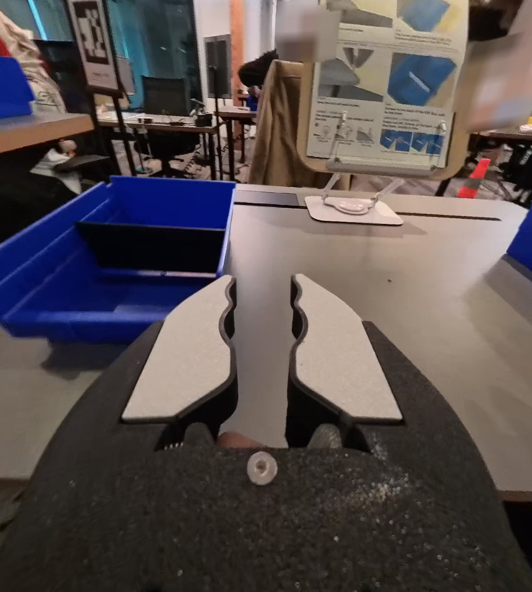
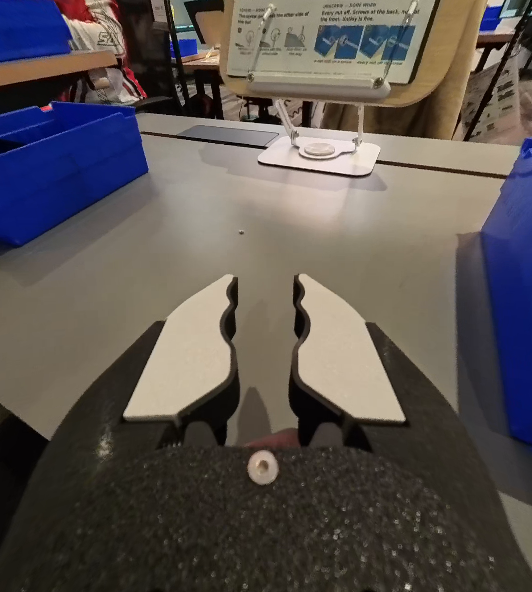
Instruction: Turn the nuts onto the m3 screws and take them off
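Both the left gripper (image 1: 263,288) and the right gripper (image 2: 264,285) are held partly open and empty above the smooth grey matte surface (image 2: 338,256). A tiny metallic nut (image 2: 241,231) lies loose at centre frame, well ahead of the right gripper. It is best approached low and slowly, being small, hard and easily flicked; no screws can be made out, and the blue plastic bin with a black divider (image 1: 66,272) sits at left.

A shared lab or workshop room is indicated by a grey worktop (image 2: 194,198), blue parts bins (image 1: 98,256), an instruction sheet (image 2: 322,35) propped on a stand, and further desks behind.
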